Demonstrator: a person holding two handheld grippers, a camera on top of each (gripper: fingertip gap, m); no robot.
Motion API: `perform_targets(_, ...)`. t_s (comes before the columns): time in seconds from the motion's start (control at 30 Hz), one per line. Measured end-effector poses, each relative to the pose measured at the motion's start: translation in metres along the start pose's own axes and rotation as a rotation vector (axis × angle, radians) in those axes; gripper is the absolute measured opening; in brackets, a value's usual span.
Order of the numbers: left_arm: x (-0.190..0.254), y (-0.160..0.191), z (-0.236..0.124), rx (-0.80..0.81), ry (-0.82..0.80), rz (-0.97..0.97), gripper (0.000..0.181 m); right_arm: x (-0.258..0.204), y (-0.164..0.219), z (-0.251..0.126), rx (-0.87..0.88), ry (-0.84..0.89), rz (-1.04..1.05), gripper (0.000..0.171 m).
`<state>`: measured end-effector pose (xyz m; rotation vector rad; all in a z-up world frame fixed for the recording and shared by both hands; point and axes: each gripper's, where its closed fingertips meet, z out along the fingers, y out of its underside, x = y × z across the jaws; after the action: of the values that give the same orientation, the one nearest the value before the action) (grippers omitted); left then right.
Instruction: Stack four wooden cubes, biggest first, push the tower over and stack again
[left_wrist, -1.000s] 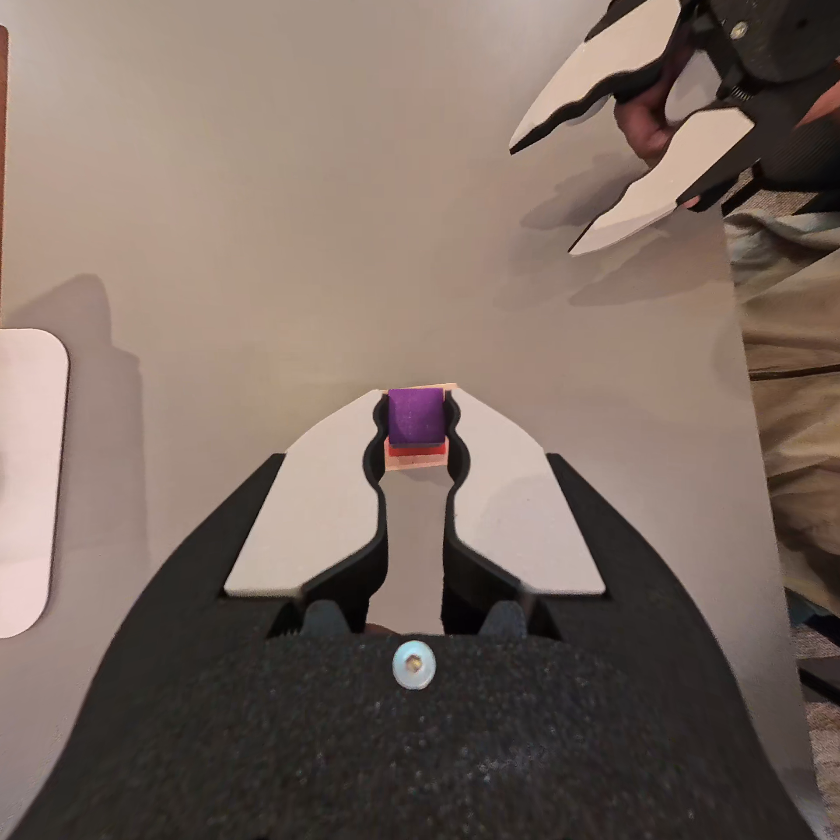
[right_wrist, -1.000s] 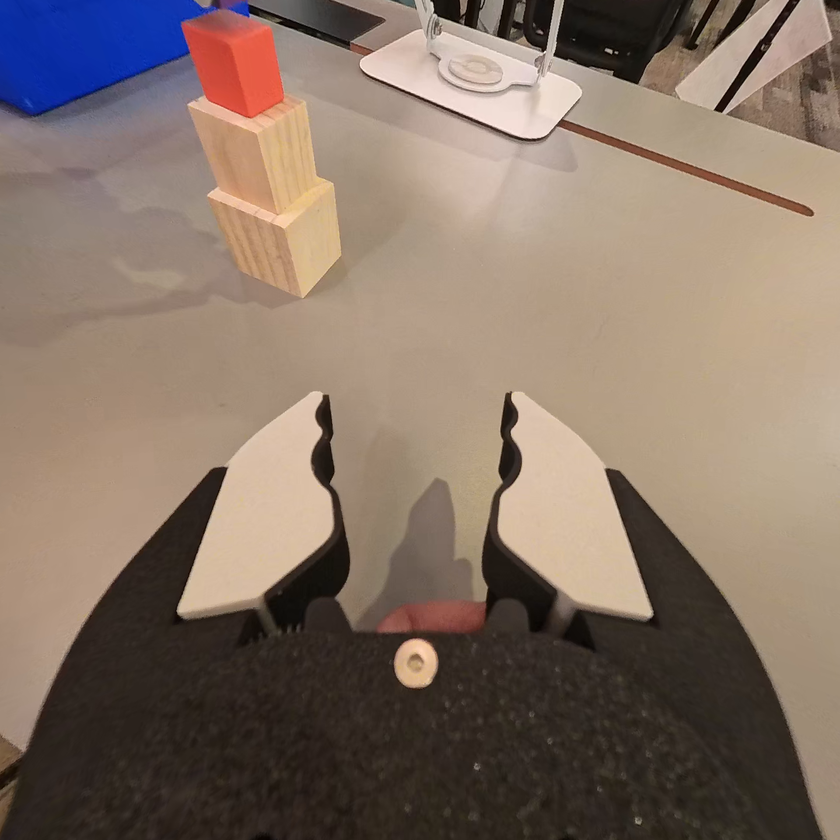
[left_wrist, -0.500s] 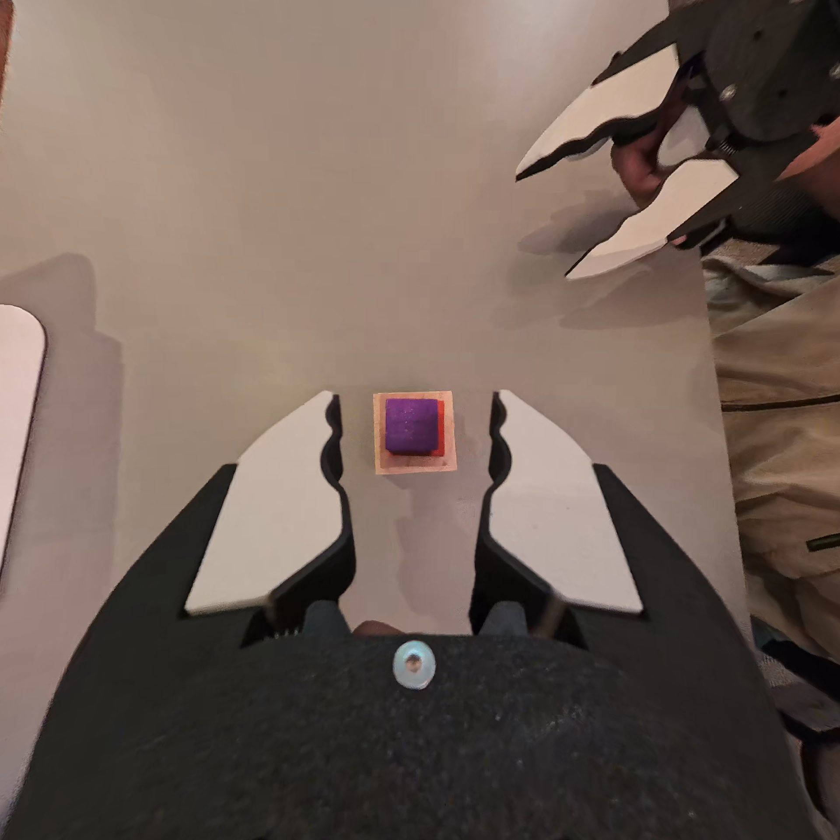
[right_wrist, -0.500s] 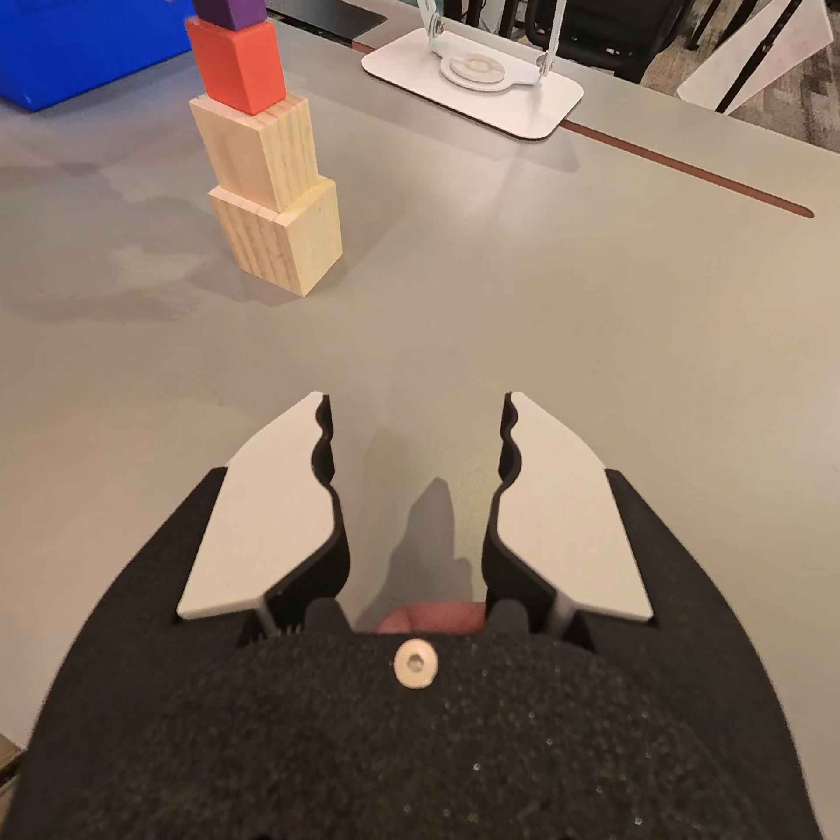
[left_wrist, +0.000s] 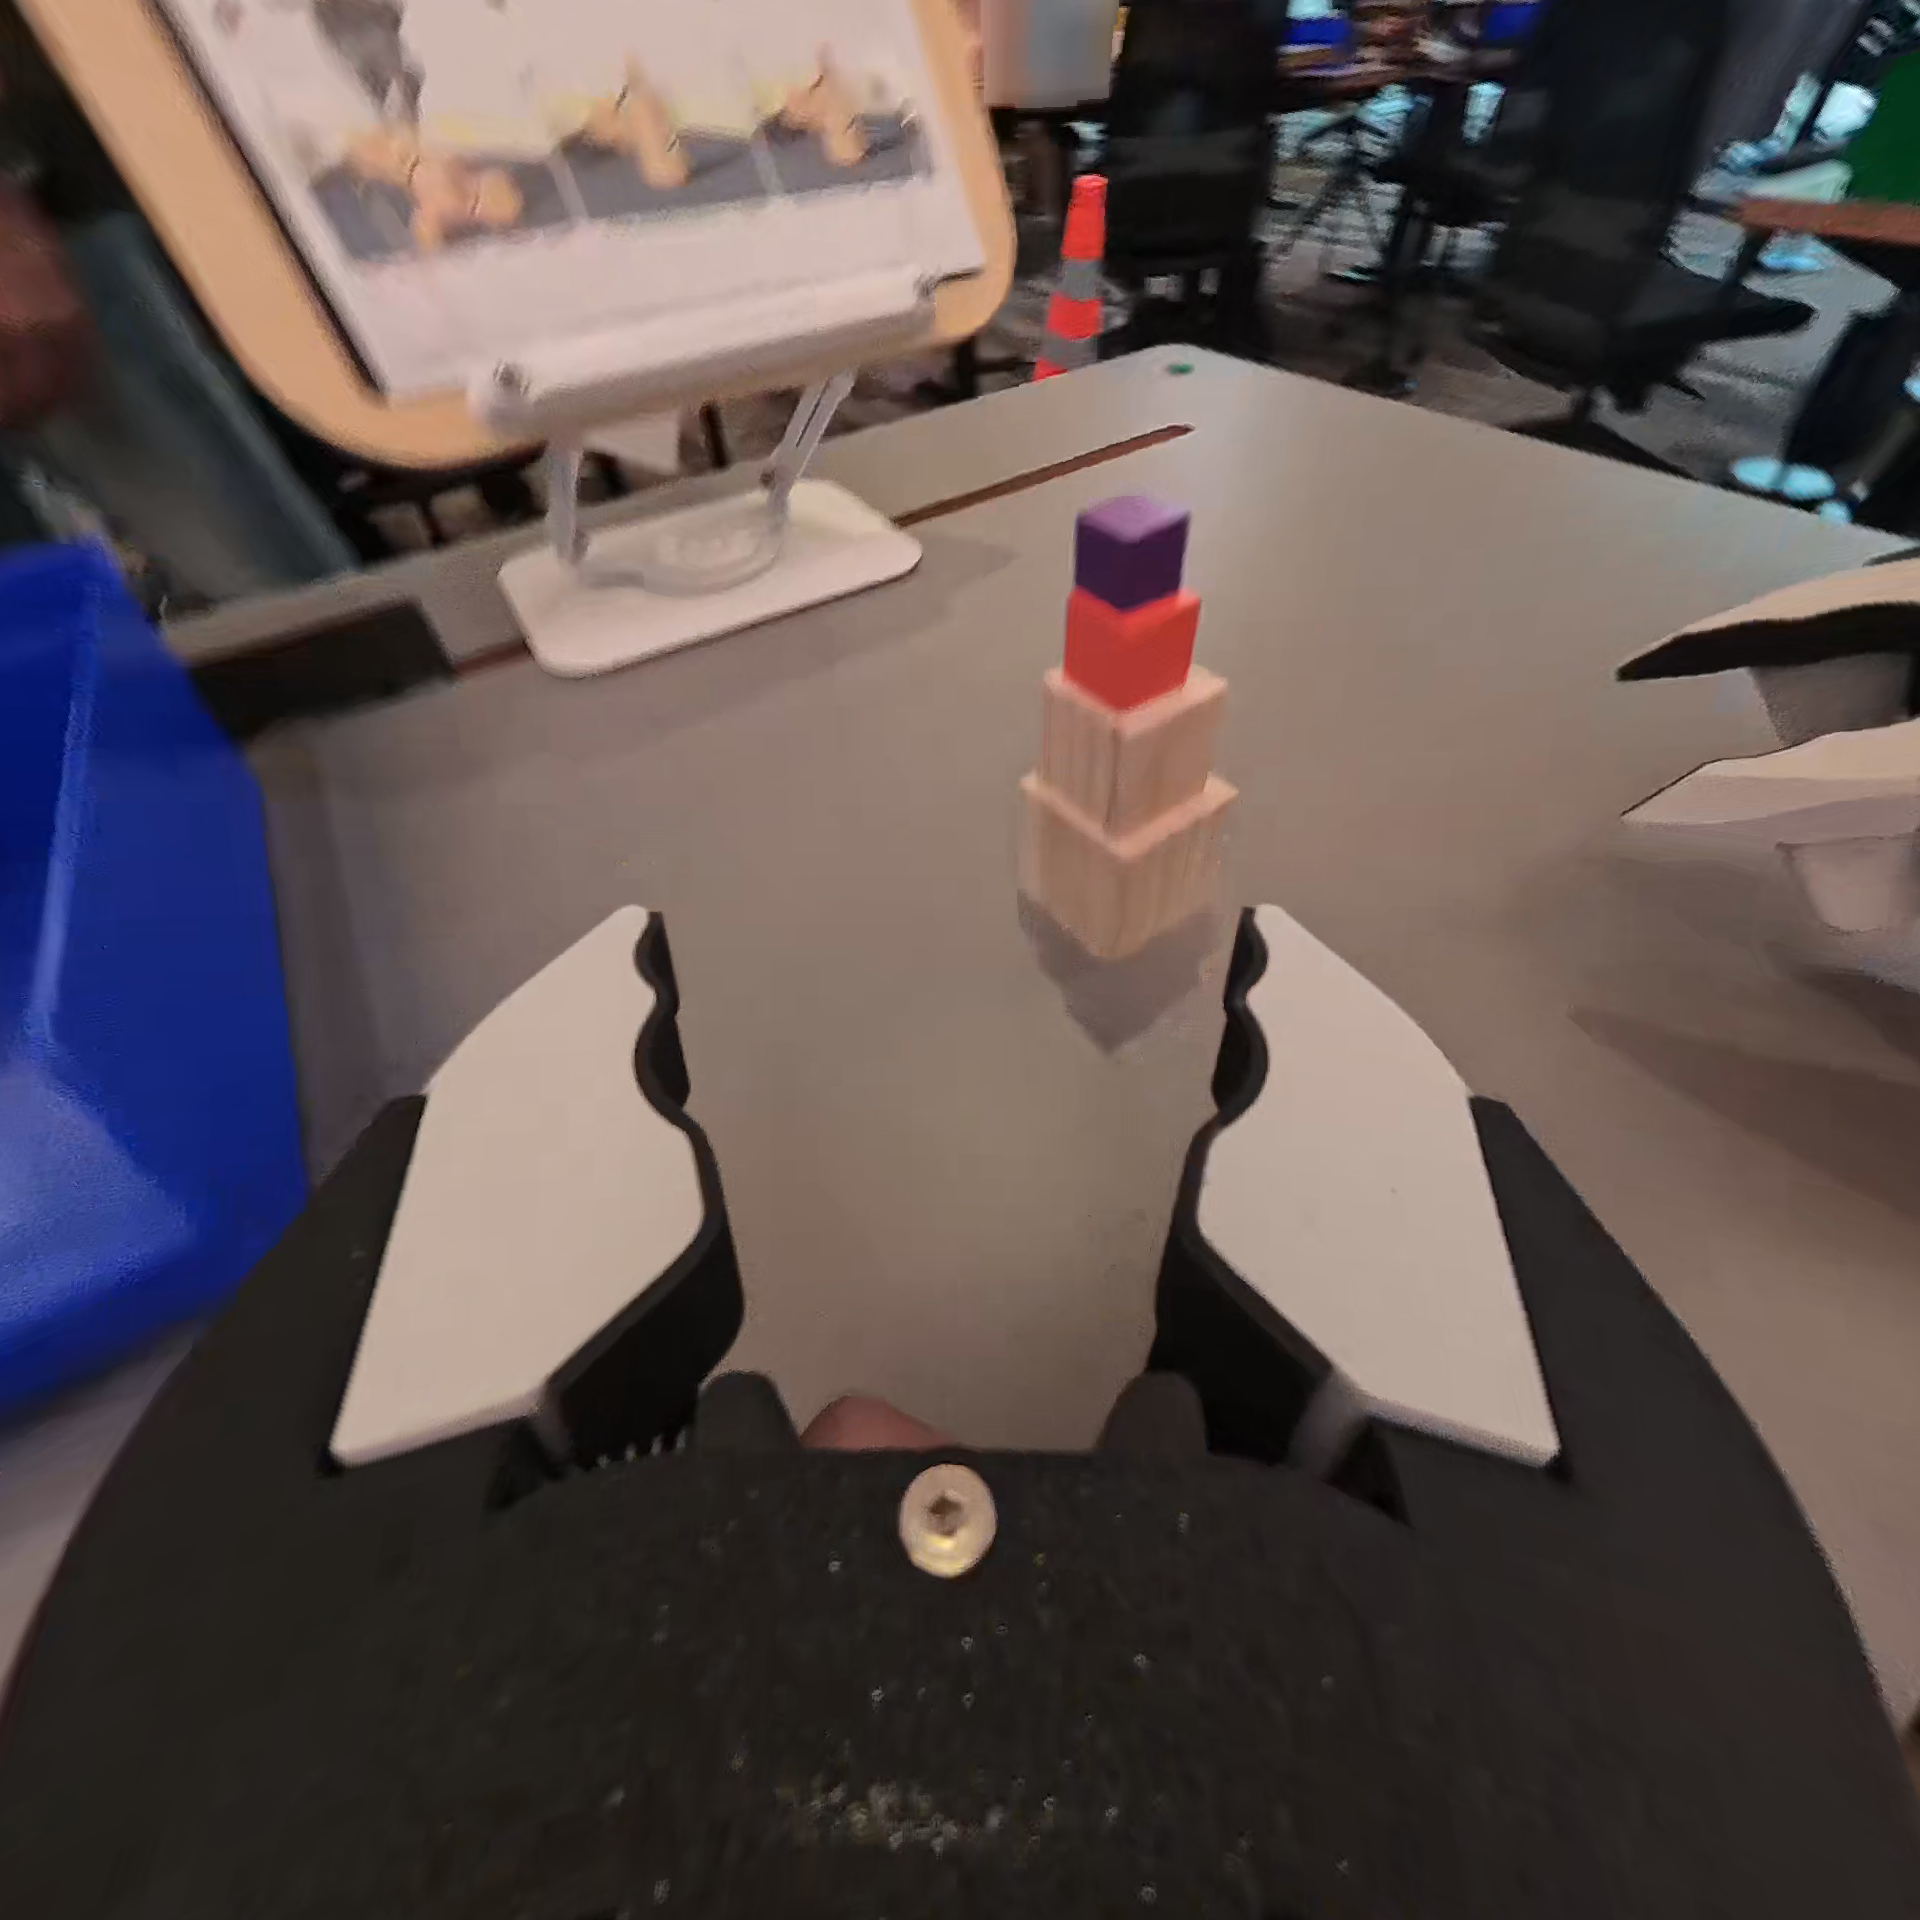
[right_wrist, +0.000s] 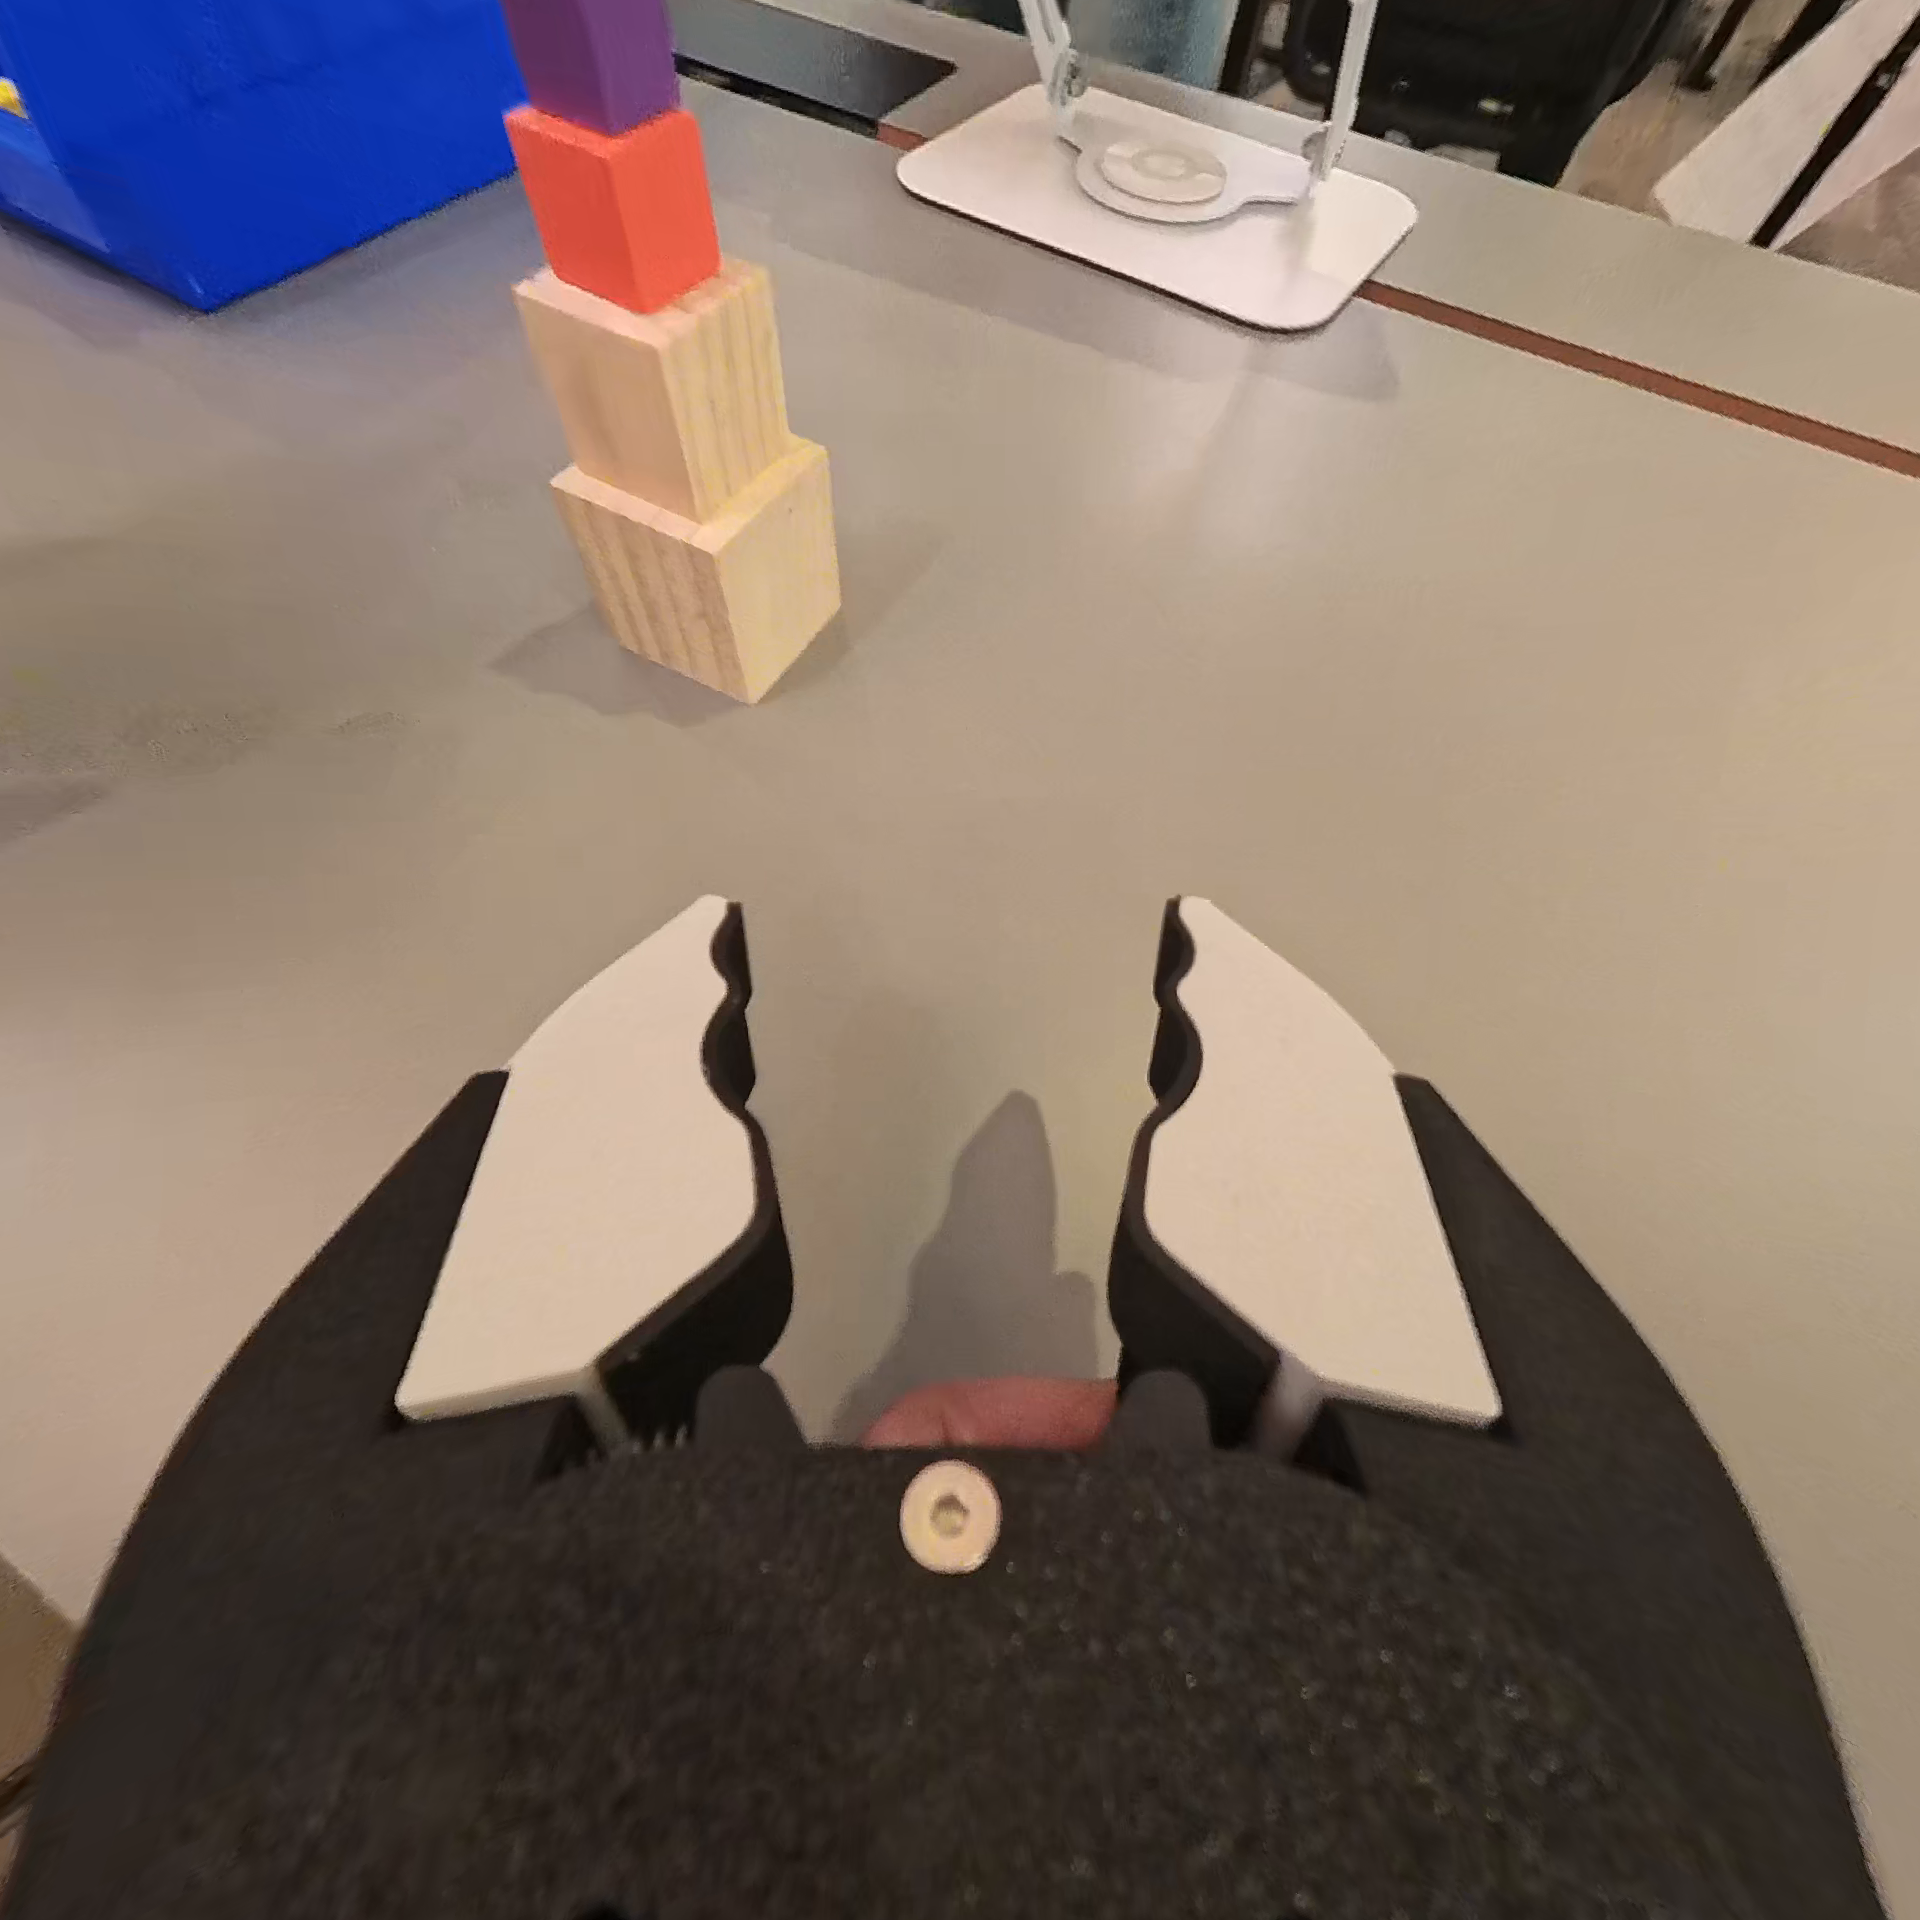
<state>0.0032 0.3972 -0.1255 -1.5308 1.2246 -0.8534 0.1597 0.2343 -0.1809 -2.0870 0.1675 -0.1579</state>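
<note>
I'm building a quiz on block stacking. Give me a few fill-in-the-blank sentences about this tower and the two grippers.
1. The cube on top of the tower is coloured ____.
2. The red cube rests directly on a plain ____ cube.
3. The jaws of the left gripper and the right gripper are both ____.
4. The bin behind the tower is coloured ____.

Missing words: purple; wooden; open; blue

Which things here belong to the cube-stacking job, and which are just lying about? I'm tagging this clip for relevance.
Job: largest plain cube, smaller plain cube, red cube, purple cube, left gripper, right gripper.

Lying about: blue bin, white stand, traffic cone.
</note>
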Motion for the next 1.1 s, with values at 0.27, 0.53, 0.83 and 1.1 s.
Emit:
perform_targets(0.27, -0.012, 0.030, -0.017, 0.091, -0.136, -0.193, 0.100, -0.017, -0.013, -0.001, -0.035, -0.034, -0.074, 0.074)
perform_targets(0.53, -0.013, 0.037, -0.019, 0.064, -0.132, -0.233, 0.078, -0.032, -0.003, 0.000, -0.051, -0.035, -0.032, 0.061)
perform_targets(0.83, -0.012, 0.042, -0.019, 0.046, -0.015, -0.361, 0.060, -0.034, 0.001, -0.002, -0.052, -0.030, -0.041, 0.061)
perform_targets(1.1, 0.000, 0.045, -0.013, 0.000, 0.016, -0.293, 0.040, -0.032, -0.001, -0.006, -0.023, -0.032, -0.069, 0.060)
